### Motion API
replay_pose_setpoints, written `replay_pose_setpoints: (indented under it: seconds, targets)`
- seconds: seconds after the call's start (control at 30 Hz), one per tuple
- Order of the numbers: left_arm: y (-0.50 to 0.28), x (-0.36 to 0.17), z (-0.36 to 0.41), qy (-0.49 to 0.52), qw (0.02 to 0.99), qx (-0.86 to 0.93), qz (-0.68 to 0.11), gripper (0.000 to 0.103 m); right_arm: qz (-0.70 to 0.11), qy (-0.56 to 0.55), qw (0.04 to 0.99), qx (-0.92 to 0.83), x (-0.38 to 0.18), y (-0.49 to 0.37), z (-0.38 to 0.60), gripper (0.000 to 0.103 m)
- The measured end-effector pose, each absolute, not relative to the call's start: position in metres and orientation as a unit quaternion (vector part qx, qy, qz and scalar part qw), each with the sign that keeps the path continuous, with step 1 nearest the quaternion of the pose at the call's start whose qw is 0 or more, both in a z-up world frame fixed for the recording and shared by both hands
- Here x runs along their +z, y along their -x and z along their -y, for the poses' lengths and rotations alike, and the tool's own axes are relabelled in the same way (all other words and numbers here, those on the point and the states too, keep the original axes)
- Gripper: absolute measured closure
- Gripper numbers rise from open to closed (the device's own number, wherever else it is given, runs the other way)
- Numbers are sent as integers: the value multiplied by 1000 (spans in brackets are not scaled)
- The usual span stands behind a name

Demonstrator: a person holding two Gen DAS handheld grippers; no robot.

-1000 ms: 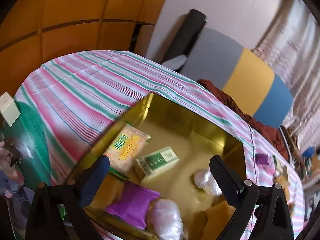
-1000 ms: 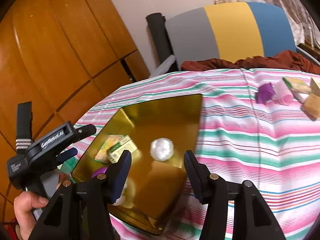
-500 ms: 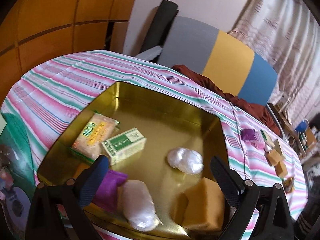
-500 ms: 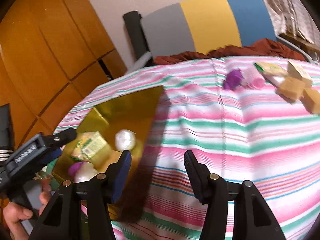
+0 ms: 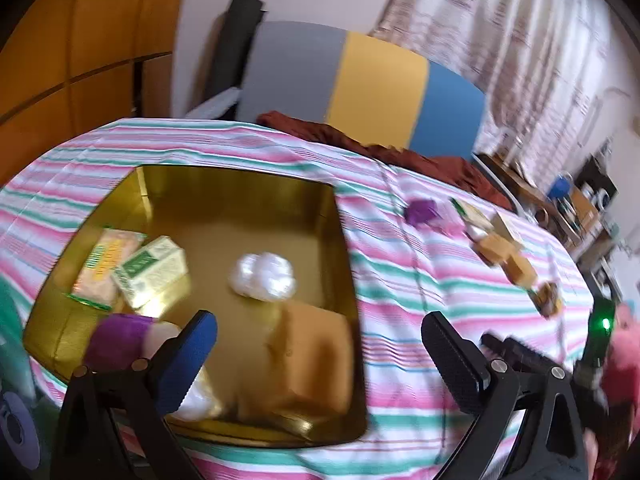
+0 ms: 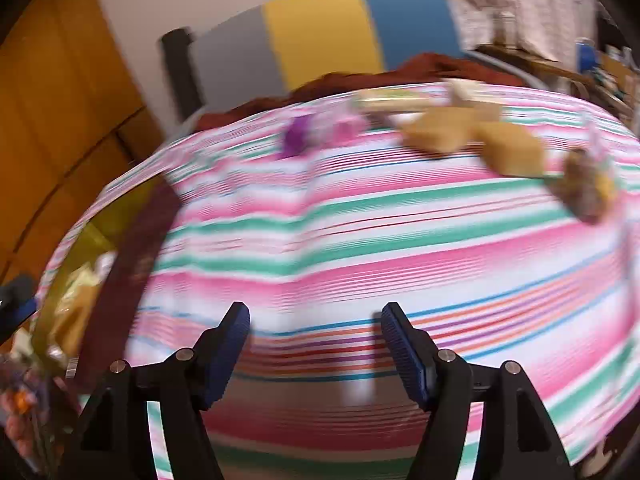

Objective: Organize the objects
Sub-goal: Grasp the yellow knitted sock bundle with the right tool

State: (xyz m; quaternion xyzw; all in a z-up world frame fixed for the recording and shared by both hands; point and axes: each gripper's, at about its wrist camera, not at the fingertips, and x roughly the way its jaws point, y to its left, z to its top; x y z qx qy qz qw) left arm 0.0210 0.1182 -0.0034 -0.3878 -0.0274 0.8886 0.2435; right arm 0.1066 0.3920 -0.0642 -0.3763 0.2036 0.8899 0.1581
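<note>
A gold tray (image 5: 344, 248) lies on the striped tablecloth (image 5: 420, 292) and holds a green-and-white box (image 5: 154, 270), a yellow packet (image 5: 102, 272), a white wrapped ball (image 5: 264, 276), a tan block (image 5: 312, 356) and a purple pouch (image 5: 116, 340). My left gripper (image 5: 320, 344) hangs open over the tray's near right corner, empty. Loose items lie at the cloth's far right: a purple piece (image 6: 298, 136), tan blocks (image 6: 444, 130) and a brown bundle (image 6: 588, 188). My right gripper (image 6: 316, 332) is over bare cloth, its jaws opening with nothing between them. The tray's edge (image 6: 100, 236) is blurred at left.
A grey, yellow and blue panel (image 5: 360, 80) stands behind the table, with dark red cloth (image 5: 400, 152) draped at the far edge. Wooden wall panels (image 5: 80, 60) are at left. Cluttered shelves (image 5: 580, 200) sit far right. A person's hand (image 5: 620, 368) is at the right edge.
Both views have swung right, from the tray toward the loose items. The right gripper left the tray, came down over bare cloth and its jaws widened. The left gripper stayed open.
</note>
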Motion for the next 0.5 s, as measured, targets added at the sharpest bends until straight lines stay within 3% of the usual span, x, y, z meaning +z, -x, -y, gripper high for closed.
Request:
replay_pose_setpoints:
  seconds: [0.27, 0.5]
  targets:
    - [-51, -9, -156, 397, 289, 871, -4, 0, -215, 340, 286, 870, -63, -147, -485, 31]
    - [-65, -21, -179, 425, 298, 854, 12, 0, -203, 298, 354, 863, -41, -148, -551, 21]
